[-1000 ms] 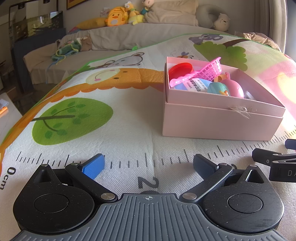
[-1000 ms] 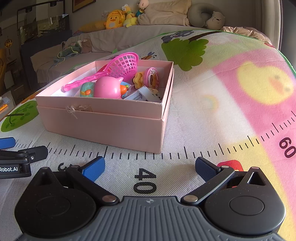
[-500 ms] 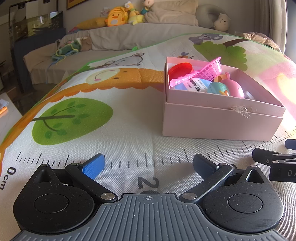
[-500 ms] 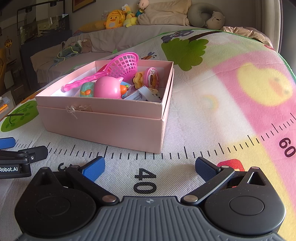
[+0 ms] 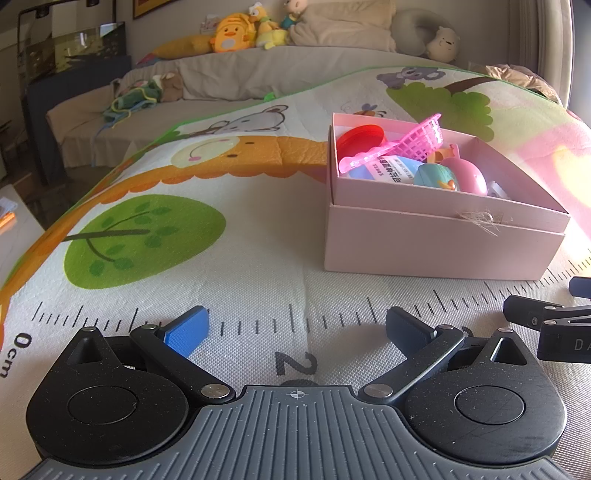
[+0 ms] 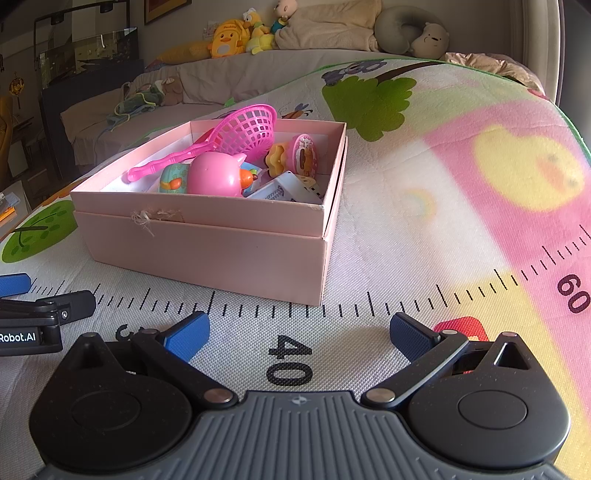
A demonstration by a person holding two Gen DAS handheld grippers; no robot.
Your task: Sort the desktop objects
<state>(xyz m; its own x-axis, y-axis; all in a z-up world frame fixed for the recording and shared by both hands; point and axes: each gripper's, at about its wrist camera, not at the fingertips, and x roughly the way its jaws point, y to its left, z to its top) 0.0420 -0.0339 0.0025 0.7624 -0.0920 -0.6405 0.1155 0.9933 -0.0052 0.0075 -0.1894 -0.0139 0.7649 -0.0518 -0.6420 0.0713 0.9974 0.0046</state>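
Observation:
A pink cardboard box [image 5: 436, 240] [image 6: 207, 251] stands on the printed play mat. It holds several toys: a pink net scoop [image 6: 251, 129], a pink round toy [image 6: 216, 177], a red lid [image 5: 360, 138], a teal toy [image 5: 436, 175] and a white-blue tube [image 5: 391, 170]. My left gripper [image 5: 295, 328] is open and empty, low over the mat, left of and in front of the box. My right gripper [image 6: 299, 330] is open and empty, in front of the box's right corner. Each gripper shows at the edge of the other's view.
The mat [image 5: 229, 258] carries a ruler print along its front and cartoon trees. Behind it is a grey bed [image 5: 258, 74] with plush toys [image 5: 231, 33] and pillows. A dark cabinet [image 5: 74, 74] stands at the far left.

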